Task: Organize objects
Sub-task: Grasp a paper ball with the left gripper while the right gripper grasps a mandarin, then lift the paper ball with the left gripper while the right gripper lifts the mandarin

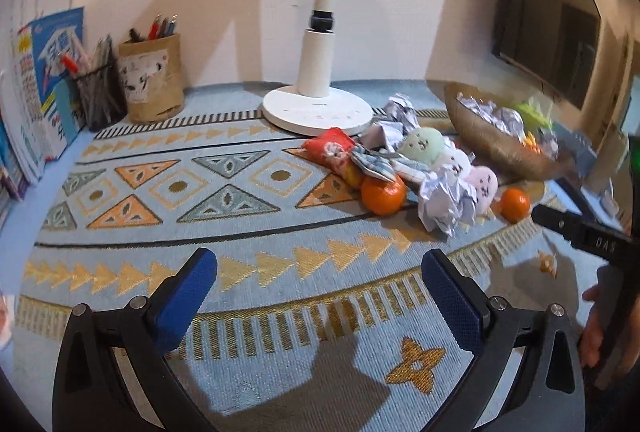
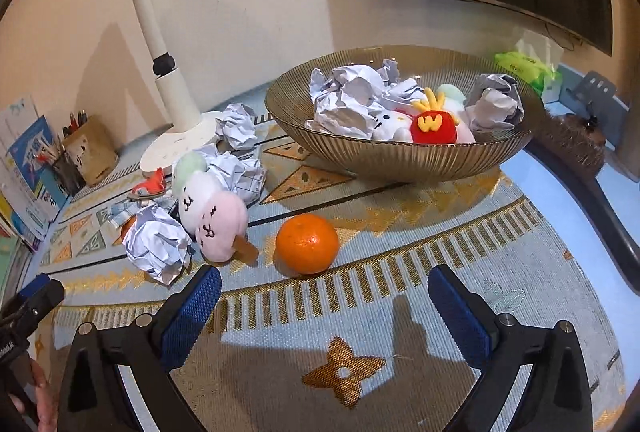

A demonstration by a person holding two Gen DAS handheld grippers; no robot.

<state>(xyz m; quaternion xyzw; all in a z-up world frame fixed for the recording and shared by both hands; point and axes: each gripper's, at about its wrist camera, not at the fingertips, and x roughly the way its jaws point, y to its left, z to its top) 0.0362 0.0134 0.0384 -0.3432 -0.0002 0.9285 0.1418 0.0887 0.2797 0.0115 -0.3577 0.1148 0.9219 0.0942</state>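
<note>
Right wrist view shows an orange (image 2: 307, 249) sitting mid-frame on the patterned mat (image 2: 400, 312), just above the wide-open, empty right gripper (image 2: 324, 306). Higher up sits the gold bowl (image 2: 400, 156). Left gripper (image 1: 319, 290) gapes empty too.

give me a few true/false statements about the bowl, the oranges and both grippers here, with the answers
1. The right gripper is shut on an orange. False: its jaws are open and empty; the nearest orange lies on the mat ahead of it.
2. The gold bowl holds crumpled paper and plush toys. True.
3. The left gripper is open and holds nothing. True.
4. Both oranges are in the bowl. False: the second orange also lies on the mat, beside the pile.
5. The lamp base stands on the table. True.
</note>
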